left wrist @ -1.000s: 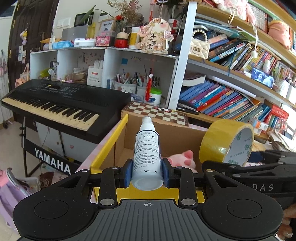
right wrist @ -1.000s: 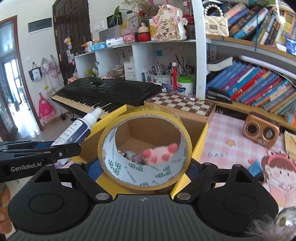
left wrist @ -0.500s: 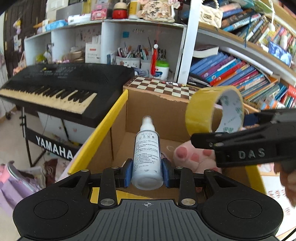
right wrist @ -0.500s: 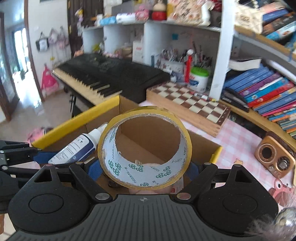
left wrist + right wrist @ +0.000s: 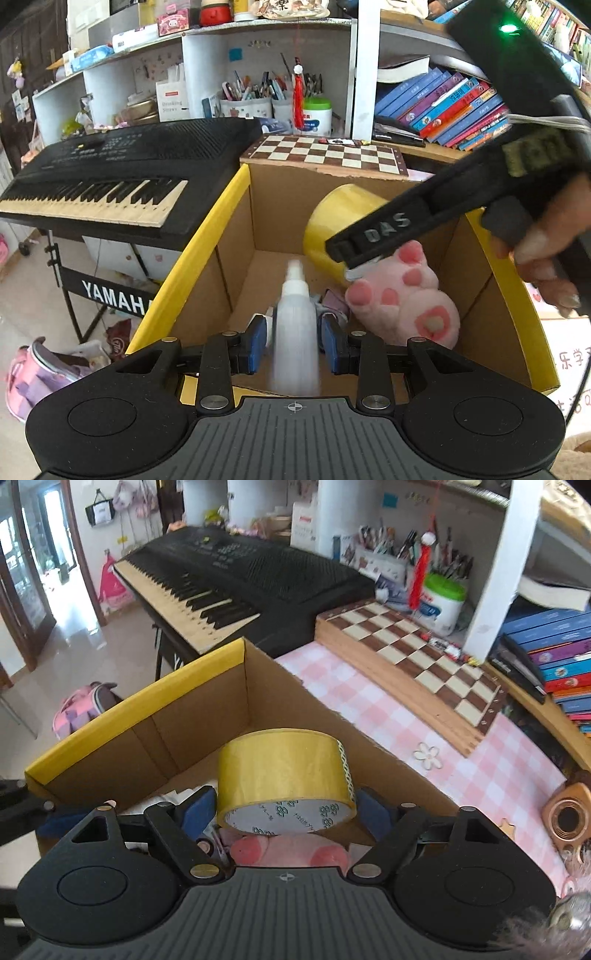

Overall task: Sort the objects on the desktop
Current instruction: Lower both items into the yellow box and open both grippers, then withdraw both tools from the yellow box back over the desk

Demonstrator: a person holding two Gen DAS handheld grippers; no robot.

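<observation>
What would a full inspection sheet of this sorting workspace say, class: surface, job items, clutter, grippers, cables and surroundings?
surface: pink checked tablecloth, partly bare.
job's things: spray bottle and tape roll over the open cardboard box; pink plush toy inside.
clutter: chessboard and small radio on the cloth.
grippers: left hand-held gripper shut on spray bottle; right hand-held gripper jaws closing, tape roll between them.
cables: grey cable on the right hand-held gripper.
surroundings: keyboard, bookshelves.
</observation>
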